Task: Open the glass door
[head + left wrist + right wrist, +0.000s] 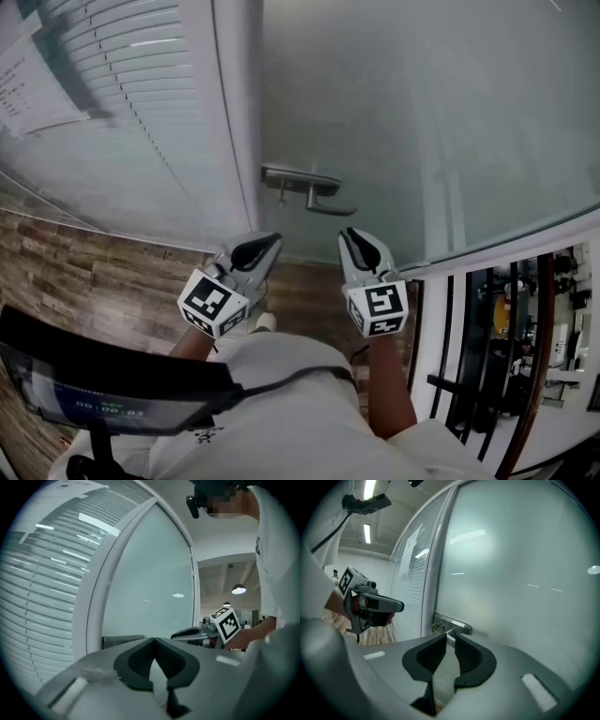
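At the far left of the head view, white slatted blinds (122, 84) behind a glass panel, a printed paper sheet (33, 89) over them, and brown wood-plank flooring (94, 281) below. Lower left, a dark tablet screen (84, 398) close to the person's white-shirted body. Next rightward, a white upright door frame (230, 112), then the pale frosted glass door (422, 122) filling the upper right. Just right of the frame, near the door's left edge, a silver metal lever handle (309, 187) on an oblong plate: long axis level along the glass, free end pointing right, away from the frame. Below it and apart from it, the grey left gripper (255, 251), black pads clenched tip to tip on nothing, angled toward the handle. Beside it, the grey right gripper (361, 248), pads slightly released with a narrow slot between them, grasping nothing, short of the lever. Only in the right gripper view, the handle lined up beyond that slot, a small brassy piece at the plate's frame-side end, and ceiling strip lights (367, 533) over the room behind the left gripper. Only in the left gripper view, a round ceiling lamp (238, 589) past the door's right edge. At the far right of the head view, black railing bars (459, 375) beside a white sill.
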